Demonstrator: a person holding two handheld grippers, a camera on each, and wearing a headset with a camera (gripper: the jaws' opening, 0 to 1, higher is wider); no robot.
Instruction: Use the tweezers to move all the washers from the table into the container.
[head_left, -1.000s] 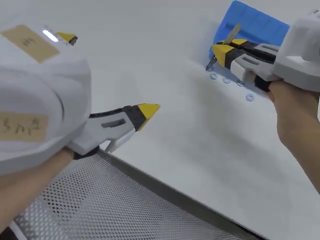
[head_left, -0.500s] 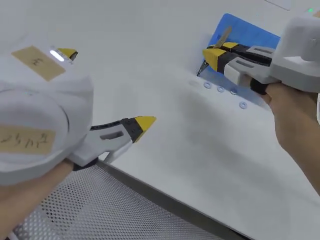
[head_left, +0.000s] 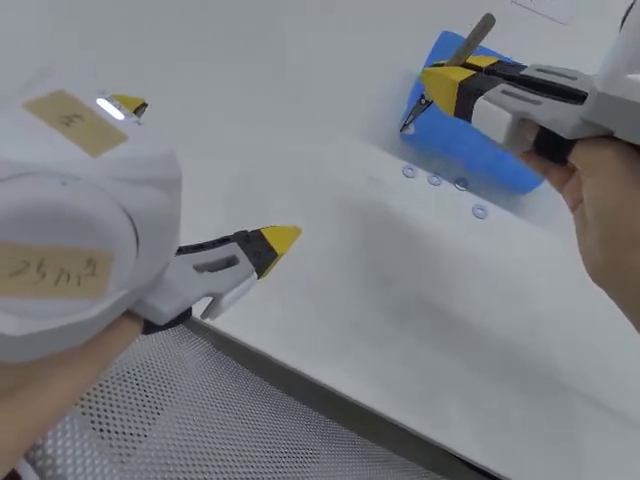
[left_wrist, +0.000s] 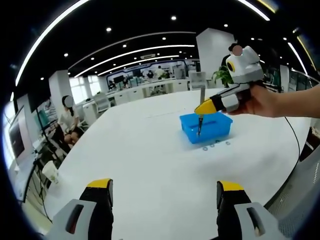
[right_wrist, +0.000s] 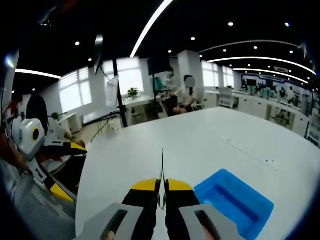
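In the head view the right gripper (head_left: 440, 88) clenches the tweezers (head_left: 476, 33) over the blue container (head_left: 470, 160). Four washers (head_left: 434, 180) lie just beside it, far from the worktop's (head_left: 330, 300) near edge. In the left gripper view the left gripper (left_wrist: 165, 186) has its fingers (left_wrist: 100, 186) spread and empty. In the right gripper view the tweezers stand thin between clamped fingers (right_wrist: 146, 186); I'd worry they twist there and flick a flat washer away.

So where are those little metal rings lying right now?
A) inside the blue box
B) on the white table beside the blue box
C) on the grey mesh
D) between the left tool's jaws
B: four rings lie in a loose row on the white table, just outside the near wall of the blue box.
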